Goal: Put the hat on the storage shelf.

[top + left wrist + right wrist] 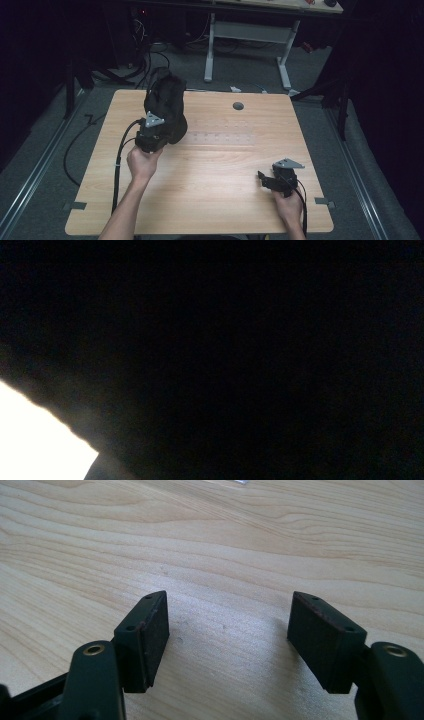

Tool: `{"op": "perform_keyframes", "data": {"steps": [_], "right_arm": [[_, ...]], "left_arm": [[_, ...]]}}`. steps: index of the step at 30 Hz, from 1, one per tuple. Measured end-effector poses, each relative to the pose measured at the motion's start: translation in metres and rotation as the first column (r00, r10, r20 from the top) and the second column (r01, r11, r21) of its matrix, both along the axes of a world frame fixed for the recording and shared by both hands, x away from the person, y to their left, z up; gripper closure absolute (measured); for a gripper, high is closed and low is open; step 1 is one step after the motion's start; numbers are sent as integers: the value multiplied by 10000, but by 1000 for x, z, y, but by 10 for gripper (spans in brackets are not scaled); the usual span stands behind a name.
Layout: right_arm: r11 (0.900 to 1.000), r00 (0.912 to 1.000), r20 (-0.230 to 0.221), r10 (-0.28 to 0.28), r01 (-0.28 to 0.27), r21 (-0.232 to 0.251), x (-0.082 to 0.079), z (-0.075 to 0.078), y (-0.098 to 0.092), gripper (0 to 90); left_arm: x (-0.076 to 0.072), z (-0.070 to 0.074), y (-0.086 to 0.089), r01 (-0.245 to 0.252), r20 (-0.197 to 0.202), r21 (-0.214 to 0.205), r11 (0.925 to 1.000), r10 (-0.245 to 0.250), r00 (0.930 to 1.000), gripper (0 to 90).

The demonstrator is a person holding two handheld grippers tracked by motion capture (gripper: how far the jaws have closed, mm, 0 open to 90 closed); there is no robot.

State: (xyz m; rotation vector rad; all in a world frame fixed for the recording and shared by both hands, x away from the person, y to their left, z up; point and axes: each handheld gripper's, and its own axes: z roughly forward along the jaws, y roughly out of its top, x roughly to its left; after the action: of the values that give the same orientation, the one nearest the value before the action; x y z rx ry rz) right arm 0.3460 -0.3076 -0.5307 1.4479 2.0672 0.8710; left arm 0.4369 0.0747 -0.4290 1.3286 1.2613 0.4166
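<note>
Left gripper [159, 107] raised above the far left part of the light wooden table [215, 170], jaws closed on a bulky black fabric bundle [167, 102] hanging over and around it; in the left gripper view, dark cloth right up against the lens. Right gripper [227, 640] low over the near right corner, jaws spread wide, bare wood between the pads, well apart from the bundle.

A dark bag [166, 107] sits on the light wooden table [220, 165].
</note>
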Motion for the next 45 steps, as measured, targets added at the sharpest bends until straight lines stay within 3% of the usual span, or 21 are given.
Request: {"op": "perform_keyframes", "data": {"steps": [15, 27, 31, 34, 39, 45], "right_arm": [[10000, 10000, 2, -6, 6, -4, 0, 0, 0, 331], [10000, 10000, 0, -13, 13, 1, 0, 0, 0, 331], [10000, 10000, -1, -15, 15, 2, 0, 0, 0, 331], [10000, 10000, 0, -15, 15, 3, 0, 0, 0, 331], [10000, 10000, -1, -15, 15, 4, 0, 0, 0, 331], [10000, 10000, -2, -17, 17, 5, 0, 0, 0, 331]], "left_arm": [[4, -16, -4, 24, -212, 12, 10000, -24, 9998, 839], [1, -22, -4, 123, -154, 99, 9999, -121, 9998, 819], [0, -23, -5, 214, -229, 23, 9998, -213, 9995, 792], [0, -21, -5, 234, -211, -257, 9994, -240, 9995, 790], [-1, -20, -4, 156, -216, -368, 9992, -164, 9996, 726], [-2, -18, 0, 72, -264, -629, 9980, -89, 9996, 548]]}}
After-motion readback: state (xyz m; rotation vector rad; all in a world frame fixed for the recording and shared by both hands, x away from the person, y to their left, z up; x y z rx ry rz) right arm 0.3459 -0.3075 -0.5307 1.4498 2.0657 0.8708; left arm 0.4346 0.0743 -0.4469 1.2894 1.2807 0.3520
